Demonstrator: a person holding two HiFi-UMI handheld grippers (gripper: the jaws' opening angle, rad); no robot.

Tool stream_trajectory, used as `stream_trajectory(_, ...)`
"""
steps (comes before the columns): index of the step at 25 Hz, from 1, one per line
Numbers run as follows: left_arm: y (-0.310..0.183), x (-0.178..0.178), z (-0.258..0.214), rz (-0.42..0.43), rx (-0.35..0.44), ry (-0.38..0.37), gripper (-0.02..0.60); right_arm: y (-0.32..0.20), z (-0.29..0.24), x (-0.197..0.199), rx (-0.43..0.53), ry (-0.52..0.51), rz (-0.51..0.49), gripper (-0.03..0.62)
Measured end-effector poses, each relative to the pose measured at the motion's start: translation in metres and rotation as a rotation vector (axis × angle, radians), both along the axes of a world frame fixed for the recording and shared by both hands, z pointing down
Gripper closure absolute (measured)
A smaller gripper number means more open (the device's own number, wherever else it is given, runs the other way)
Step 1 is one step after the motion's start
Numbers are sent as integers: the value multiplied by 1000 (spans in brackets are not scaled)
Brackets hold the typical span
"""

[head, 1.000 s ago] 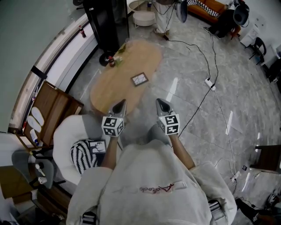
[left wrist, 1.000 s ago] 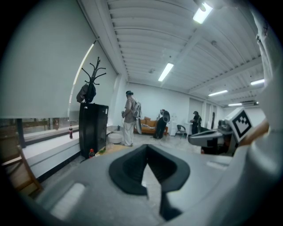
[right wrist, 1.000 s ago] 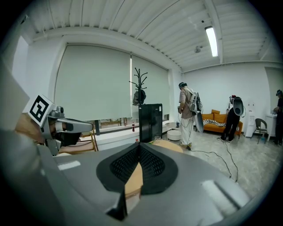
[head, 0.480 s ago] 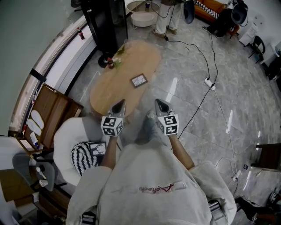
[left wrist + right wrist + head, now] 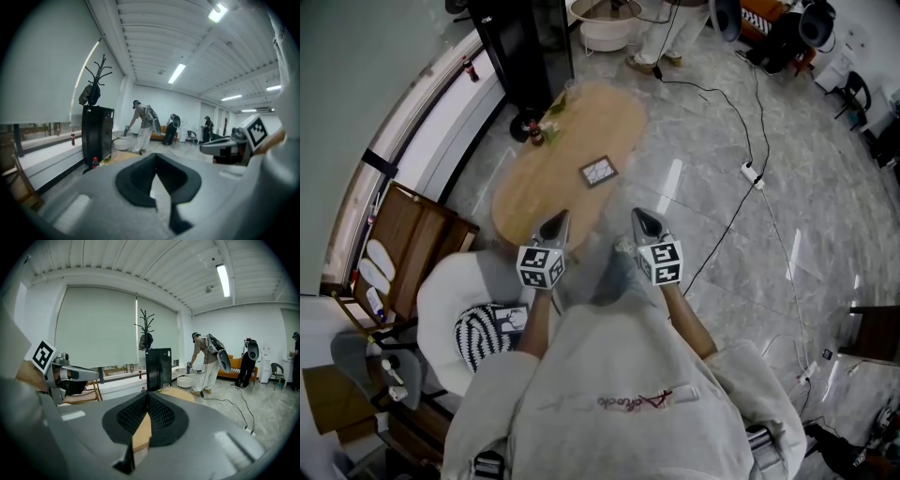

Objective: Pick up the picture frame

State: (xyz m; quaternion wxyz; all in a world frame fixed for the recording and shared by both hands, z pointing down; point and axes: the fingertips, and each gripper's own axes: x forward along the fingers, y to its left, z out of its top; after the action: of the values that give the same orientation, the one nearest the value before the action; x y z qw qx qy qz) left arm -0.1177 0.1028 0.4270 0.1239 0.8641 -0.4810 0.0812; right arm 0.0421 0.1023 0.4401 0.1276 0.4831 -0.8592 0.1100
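In the head view, the picture frame [image 5: 598,171] lay flat near the middle of an oval wooden surface [image 5: 534,192], well ahead of both claws and touched by neither. The left claw [image 5: 554,226] and the right claw [image 5: 644,223] were held side by side over the surface's near end, each drawn to a narrow point. A red-capped bottle [image 5: 538,134] stood at the surface's far left edge, near a black cabinet [image 5: 525,47]. A white armchair [image 5: 450,295] with a striped cushion [image 5: 476,336] sat near left, and a cable [image 5: 748,131] ran across the floor at right.

In the left gripper view, the left claw [image 5: 155,161] had its jaws pressed together with nothing between them. Beyond it at left stood the black cabinet [image 5: 97,133] with a coat stand [image 5: 96,84] behind it and the red-capped bottle [image 5: 95,162] low beside it. A person [image 5: 143,126] bent over at the far end of the room. The right claw [image 5: 222,146] reached in from the right.

In the right gripper view, the right claw [image 5: 148,397] was likewise narrowed to a seam, holding nothing, with the wooden surface [image 5: 180,393] showing past its tip. The left claw [image 5: 77,375] appeared at left, and the black cabinet [image 5: 158,369] stood far ahead. The frame could not be made out in either gripper view.
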Motion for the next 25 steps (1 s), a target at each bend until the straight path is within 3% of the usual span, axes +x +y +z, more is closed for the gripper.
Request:
stream_trajectory(12,-90,7,-6,4,7,1,581,-88,-2,7,-4,16,-10,591)
stream_trajectory(25,-186,4,-4,-61,-28,-12,581,-194,6,6,-45,5,-68,591)
